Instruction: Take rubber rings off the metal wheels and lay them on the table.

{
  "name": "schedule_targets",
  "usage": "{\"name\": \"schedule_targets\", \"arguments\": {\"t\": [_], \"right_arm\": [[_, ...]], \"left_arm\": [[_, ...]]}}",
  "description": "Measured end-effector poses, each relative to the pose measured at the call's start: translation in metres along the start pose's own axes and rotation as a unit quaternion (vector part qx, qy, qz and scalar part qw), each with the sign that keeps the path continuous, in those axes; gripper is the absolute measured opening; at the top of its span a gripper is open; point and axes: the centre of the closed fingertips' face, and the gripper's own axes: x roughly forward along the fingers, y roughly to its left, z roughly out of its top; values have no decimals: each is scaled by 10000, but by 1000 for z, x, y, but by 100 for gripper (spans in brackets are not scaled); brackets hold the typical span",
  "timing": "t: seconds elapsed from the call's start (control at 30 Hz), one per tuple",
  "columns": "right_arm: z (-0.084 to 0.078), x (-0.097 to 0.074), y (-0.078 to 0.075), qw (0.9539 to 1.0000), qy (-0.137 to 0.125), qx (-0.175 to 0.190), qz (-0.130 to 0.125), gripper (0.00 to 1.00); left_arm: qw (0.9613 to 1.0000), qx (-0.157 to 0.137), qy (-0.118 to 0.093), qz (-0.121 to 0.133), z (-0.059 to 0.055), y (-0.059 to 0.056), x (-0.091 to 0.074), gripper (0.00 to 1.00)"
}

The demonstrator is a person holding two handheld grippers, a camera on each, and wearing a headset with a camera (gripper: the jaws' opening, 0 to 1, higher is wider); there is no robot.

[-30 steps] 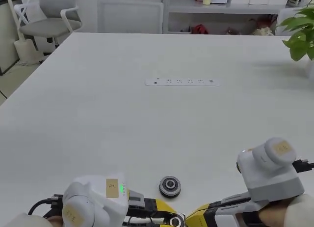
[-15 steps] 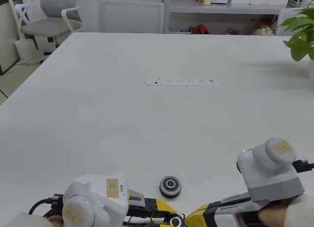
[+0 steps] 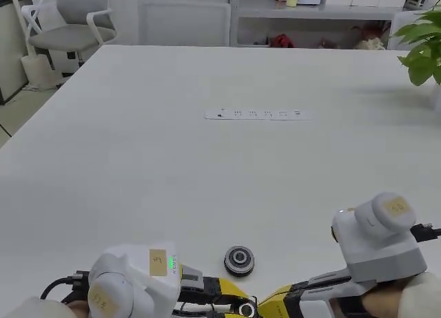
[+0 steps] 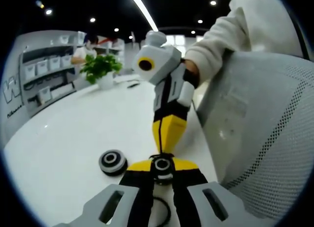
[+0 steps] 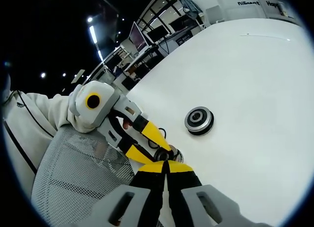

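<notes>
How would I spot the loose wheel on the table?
On the big white table, look near the front edge, on this side of the power strip. The loose wheel lies flat, dark-rimmed with a metal hub. Unlike the other wheel, nothing grips it.

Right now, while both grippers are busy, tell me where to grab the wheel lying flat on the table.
Take the wheel by its dark outer rim, jaws straddling it across the width, coming straight down from above. It lies flat on the table, hub up, so likely only its round edge offers opposing sides.
</notes>
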Motion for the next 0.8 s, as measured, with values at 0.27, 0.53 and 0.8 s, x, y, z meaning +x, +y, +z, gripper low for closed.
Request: {"name": "schedule_targets", "arguments": {"t": [0.27,0.53,0.8], "right_arm": [[1,0,0,10000,-9,-42,11,0],[1,0,1,10000,-23,-39,30,0],[2,0,2,10000,-30,-59,50,0]], "left_arm": [[10000,1,-1,0,0,0,0,14],[10000,2,3,3,0,0,0,14],[10000,-2,6,8,2,-1,0,14]]}}
